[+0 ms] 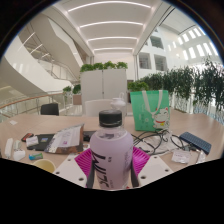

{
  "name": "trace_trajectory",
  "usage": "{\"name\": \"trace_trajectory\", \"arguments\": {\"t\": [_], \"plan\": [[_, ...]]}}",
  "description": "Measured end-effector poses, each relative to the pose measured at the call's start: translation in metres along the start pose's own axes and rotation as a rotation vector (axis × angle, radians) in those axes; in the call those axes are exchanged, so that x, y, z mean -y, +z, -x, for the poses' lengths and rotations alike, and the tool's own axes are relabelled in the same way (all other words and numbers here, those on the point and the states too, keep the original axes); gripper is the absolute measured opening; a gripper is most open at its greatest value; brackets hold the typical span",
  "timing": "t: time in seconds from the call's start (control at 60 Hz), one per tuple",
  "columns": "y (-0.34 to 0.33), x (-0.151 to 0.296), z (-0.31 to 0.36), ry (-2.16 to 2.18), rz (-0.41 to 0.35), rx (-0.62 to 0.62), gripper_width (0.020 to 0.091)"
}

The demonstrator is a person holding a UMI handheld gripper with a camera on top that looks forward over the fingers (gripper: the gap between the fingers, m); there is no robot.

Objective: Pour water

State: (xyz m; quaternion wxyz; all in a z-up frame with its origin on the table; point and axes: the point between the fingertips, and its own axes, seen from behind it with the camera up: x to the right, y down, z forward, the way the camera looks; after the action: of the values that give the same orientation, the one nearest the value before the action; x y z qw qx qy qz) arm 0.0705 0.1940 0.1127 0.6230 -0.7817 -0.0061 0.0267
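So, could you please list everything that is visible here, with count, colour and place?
Bottle: one, pale pink-white body with a dark cap and a dark label band, upright between the tool's fingers.
Bag: one, green with white handles, standing on the table beyond the bottle.
Table: one, light wood, under everything.
Papers: a few, white, on the table beside the bottle.
Black device: one, black, flat on the table past the bag.
Cables: several, dark, between the bottle and the black device.
Planters: two or so, white with green plants, behind the table.
Chair: one, dark, behind the table.
Tool: one, magenta pads, both pressing on the bottle.
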Motion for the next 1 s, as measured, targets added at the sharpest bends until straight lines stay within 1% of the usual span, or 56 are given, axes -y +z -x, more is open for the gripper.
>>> {"name": "trace_trajectory", "arguments": {"t": [0.05, 0.067, 0.1, 0.133, 0.183, 0.2, 0.25, 0.267, 0.283, 0.3, 0.317, 0.467, 0.5, 0.567, 0.617, 0.633, 0.667, 0.7, 0.717, 0.733, 0.867, 1.0], "plan": [[0.000, -0.008, 0.002, -0.015, 0.005, 0.031, 0.0519], [-0.011, -0.007, -0.007, -0.025, 0.005, 0.040, 0.0519], [0.011, -0.023, 0.010, -0.042, -0.001, 0.053, 0.0522], [-0.005, -0.027, 0.002, -0.062, 0.008, 0.057, 0.0520], [-0.010, -0.038, -0.004, -0.075, 0.028, 0.057, 0.0525], [0.000, -0.044, -0.004, -0.073, 0.037, 0.060, 0.0525], [-0.005, -0.064, -0.001, -0.050, 0.074, 0.071, 0.0533], [-0.006, -0.057, 0.001, -0.040, 0.035, 0.073, 0.0531], [-0.005, -0.057, -0.002, -0.031, 0.022, 0.074, 0.0528], [-0.005, -0.061, -0.002, -0.025, 0.031, 0.075, 0.0531], [-0.004, -0.056, -0.005, -0.016, 0.019, 0.083, 0.0529], [-0.006, -0.057, -0.005, -0.012, 0.021, 0.108, 0.0527], [-0.007, -0.057, -0.005, -0.016, 0.024, 0.109, 0.0537], [-0.008, -0.059, -0.004, -0.021, 0.047, 0.107, 0.0569], [-0.013, -0.062, -0.004, -0.032, 0.080, 0.109, 0.0593], [-0.014, -0.063, -0.005, -0.040, 0.088, 0.106, 0.0619], [-0.020, -0.063, -0.007, -0.062, 0.108, 0.094, 0.0696], [-0.026, -0.062, -0.008, -0.084, 0.126, 0.082, 0.0796], [-0.030, -0.061, -0.008, -0.093, 0.130, 0.079, 0.0835], [-0.032, -0.059, -0.008, -0.100, 0.130, 0.079, 0.0851], [-0.071, -0.043, -0.001, -0.064, 0.139, 0.075, 0.0846], [-0.122, -0.018, 0.006, -0.005, 0.128, 0.031, 0.0838]]}}
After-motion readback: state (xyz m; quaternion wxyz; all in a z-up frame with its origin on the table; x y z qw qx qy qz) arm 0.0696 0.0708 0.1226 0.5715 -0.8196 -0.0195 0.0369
